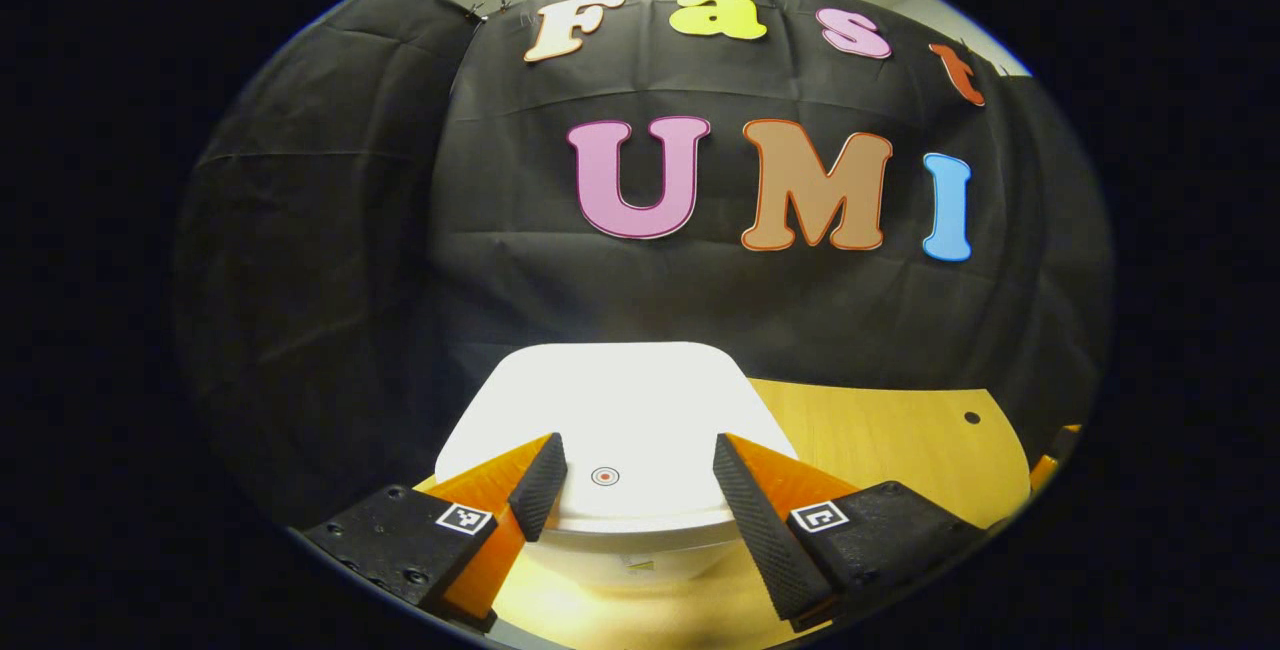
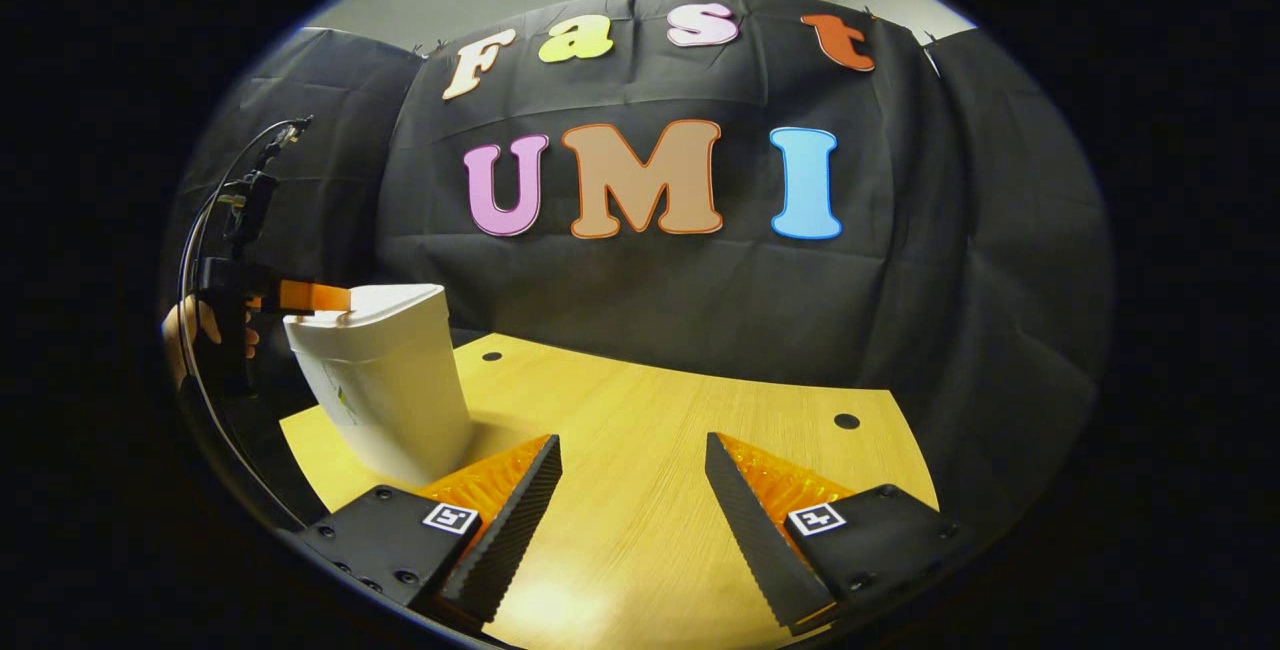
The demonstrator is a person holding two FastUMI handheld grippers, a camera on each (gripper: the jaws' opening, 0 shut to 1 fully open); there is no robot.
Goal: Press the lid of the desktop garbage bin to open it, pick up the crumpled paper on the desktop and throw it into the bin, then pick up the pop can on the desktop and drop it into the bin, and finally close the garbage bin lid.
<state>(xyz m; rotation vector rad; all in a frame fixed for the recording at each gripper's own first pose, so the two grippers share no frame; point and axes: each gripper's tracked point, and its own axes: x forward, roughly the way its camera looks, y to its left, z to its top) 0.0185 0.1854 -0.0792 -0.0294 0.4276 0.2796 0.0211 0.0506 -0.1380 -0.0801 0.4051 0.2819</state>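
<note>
White bin point(image 1: 620, 410) lid point(image 1: 610, 430) shut, hand-held grippers apart

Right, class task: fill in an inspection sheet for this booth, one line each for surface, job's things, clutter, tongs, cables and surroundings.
Surface: wooden desktop with small dark holes.
Job's things: white desktop garbage bin, lid closed, round mark near its front edge.
Clutter: nothing seen.
Tongs: left tongs open, over the lid's front edge; right tongs open above bare wood.
Cables: dark cable looping above the left tongs, held by a hand.
Surroundings: black cloth wall, pale ceiling above.
</note>
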